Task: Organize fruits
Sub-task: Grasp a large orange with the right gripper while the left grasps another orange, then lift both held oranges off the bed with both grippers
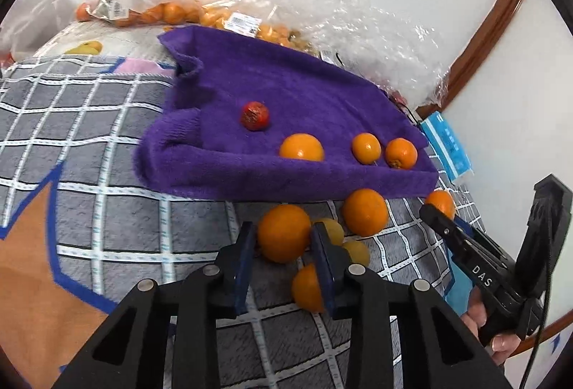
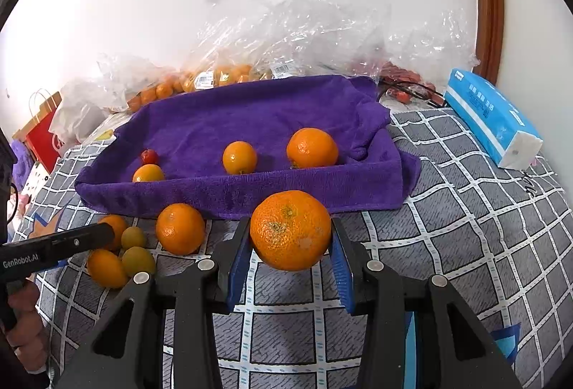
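Right claw [image 2: 290, 247] grasps a large orange [image 2: 290, 229] before the purple towel [image 2: 250, 109]; left claw [image 1: 283, 245], released, straddles another orange [image 1: 283, 233].

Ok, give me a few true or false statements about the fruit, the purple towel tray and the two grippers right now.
1. The right gripper brackets a large round orange. True.
2. Four fruits sit in the purple towel-lined tray. True.
3. The small red fruit lies on the checked grey bedspread. False: it is inside the tray.
4. The blue tissue pack rests in the tray. False: it lies beside it.
5. The left gripper is clamped shut with nothing in it. False: an orange sits between its fingers.
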`<state>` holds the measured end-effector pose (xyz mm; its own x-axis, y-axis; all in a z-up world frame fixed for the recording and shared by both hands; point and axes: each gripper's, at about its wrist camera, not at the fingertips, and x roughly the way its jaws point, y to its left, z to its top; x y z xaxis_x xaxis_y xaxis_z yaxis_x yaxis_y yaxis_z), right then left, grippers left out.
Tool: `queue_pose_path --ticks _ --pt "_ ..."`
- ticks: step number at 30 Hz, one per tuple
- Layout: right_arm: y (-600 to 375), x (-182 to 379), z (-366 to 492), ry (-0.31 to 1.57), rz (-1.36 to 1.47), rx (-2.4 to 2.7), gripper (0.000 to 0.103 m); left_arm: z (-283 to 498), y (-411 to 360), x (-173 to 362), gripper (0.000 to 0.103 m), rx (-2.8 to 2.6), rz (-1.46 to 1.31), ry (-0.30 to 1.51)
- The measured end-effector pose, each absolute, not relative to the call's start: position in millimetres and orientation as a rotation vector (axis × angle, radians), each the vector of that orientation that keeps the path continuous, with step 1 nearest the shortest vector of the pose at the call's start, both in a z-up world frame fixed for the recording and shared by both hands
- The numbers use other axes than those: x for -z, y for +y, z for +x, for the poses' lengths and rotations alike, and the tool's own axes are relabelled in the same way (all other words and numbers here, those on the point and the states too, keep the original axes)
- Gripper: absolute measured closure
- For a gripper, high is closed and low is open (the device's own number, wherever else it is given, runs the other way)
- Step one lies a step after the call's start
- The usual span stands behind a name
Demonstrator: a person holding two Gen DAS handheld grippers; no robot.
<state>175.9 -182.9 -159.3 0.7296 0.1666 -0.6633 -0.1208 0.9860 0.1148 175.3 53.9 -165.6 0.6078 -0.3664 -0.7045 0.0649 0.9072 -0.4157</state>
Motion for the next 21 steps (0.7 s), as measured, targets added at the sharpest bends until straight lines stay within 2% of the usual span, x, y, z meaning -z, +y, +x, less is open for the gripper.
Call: queue_pose_path --ticks 5,10,13,21 --pt "-184.7 161.4 179.0 0.749 0.076 -0.160 0.061 151.3 81.1 152.9 0.073 0.115 -0.292 0.856" --pt "-180.2 159.9 177.3 0.738 0.055 -0.172 0.061 144.5 100.2 167.8 0.071 0.118 -0.335 0.875" --pt "-180.1 160.2 177.1 0.740 0.057 -0.179 0.061 149.6 97.2 174.1 0.068 0.141 -0.336 0.886" --pt "-180.5 160.1 177.0 0.741 0.062 -0.176 0.061 150.5 84.9 173.6 0.069 0.111 -0.257 0.860"
